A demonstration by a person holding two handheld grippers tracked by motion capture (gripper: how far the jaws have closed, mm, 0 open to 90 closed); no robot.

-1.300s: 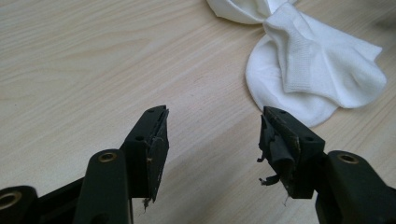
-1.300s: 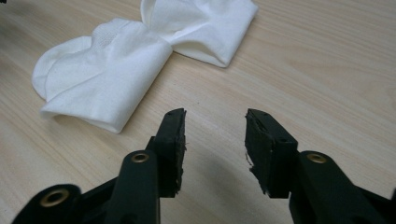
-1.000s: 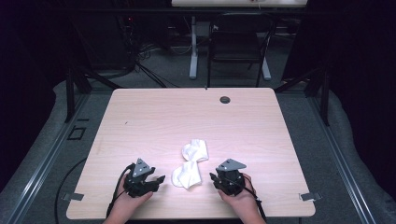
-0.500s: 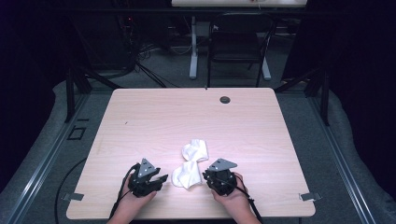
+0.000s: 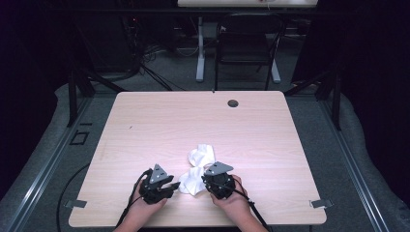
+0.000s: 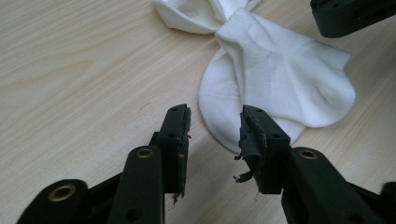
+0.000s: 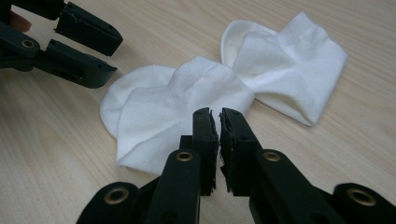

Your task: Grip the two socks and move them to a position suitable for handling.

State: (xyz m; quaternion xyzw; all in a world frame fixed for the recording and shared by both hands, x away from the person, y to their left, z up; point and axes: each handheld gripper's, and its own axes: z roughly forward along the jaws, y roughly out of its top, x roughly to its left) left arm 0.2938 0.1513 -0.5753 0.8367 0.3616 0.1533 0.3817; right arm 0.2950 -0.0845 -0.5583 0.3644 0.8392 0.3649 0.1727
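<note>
While the left gripper (image 6: 212, 135) gapes, the right gripper (image 7: 219, 128) pinches the white sock (image 7: 154, 121).

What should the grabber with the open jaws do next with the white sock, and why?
Probably ease the left gripper forward and close on the near sock. Its jaws stand open with the sock's rounded edge just ahead of them, nothing yet between. The right gripper looks pinched on the sock's other edge.
</note>
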